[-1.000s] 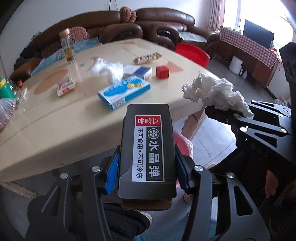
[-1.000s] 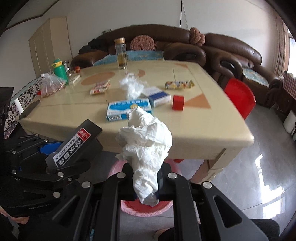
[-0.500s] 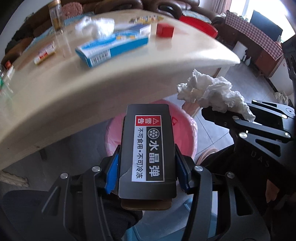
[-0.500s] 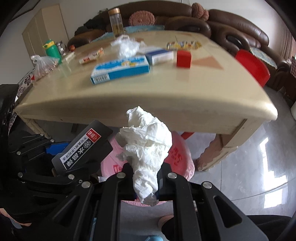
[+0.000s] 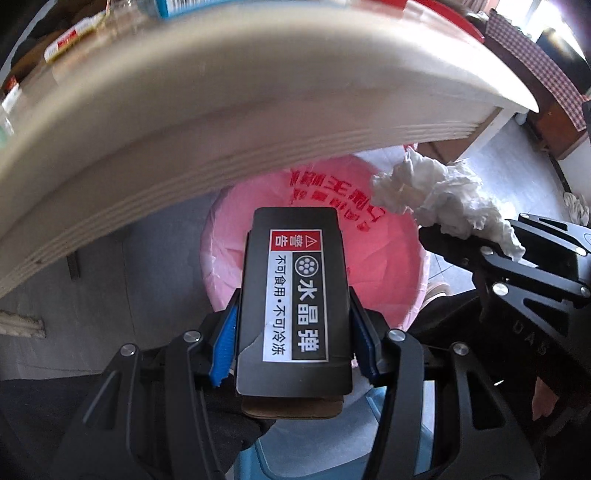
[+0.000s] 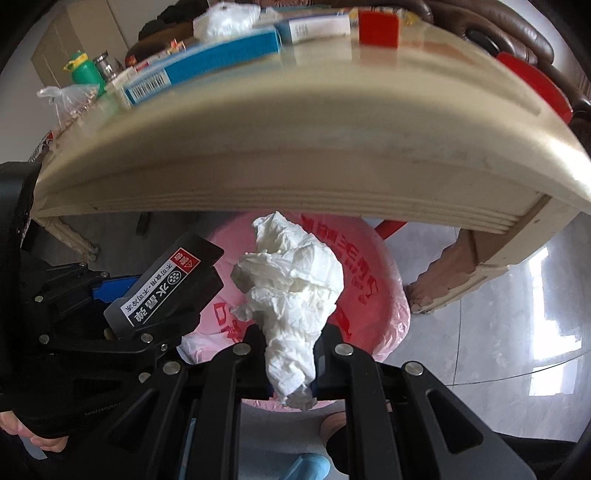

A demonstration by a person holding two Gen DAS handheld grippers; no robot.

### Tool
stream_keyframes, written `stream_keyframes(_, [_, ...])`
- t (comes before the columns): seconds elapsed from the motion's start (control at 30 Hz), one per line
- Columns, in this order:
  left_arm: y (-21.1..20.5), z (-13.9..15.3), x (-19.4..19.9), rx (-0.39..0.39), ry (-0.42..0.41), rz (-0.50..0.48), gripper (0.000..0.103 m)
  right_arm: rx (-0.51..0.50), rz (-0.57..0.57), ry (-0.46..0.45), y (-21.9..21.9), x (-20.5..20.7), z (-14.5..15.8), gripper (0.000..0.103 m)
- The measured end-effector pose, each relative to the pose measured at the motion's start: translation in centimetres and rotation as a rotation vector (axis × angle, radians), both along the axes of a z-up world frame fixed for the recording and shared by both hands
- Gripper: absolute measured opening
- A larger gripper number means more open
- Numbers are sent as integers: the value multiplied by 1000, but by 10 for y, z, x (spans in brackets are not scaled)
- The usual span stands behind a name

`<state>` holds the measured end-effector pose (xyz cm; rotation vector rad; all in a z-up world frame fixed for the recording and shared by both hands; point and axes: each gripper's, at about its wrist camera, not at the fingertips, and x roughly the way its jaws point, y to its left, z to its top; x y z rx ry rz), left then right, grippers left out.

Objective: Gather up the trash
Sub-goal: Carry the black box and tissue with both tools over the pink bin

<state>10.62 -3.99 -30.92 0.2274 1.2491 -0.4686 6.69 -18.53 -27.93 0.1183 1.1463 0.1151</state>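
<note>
Two grippers hang below the front edge of the table, both over the pink-lined bin. The left gripper grasps a black box between blue pads; its label reads 警告 on red, then 水晶弹 and 不可食用·不可冷冻. The right gripper is clenched on a crumpled white tissue, which rises above the fingers. The bin liner carries red characters, not legible. On the table near the front edge lie a blue carton with a barcode and a red cube.
</note>
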Motion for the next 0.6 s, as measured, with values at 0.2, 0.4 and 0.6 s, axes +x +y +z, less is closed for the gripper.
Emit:
stream_keyframes(0.2, [-3,-20,14,-2,60,39,53,-5,11,41,0,12,-18,13])
stream_keyframes(0.4, [-5,-39,24,-15,125,53,53,9,24,88,-2,19,-36,13])
stream_keyframes(0.6, [-4,-51,25,-11,173,69,53,30,30,131,-2,30,-50,13])
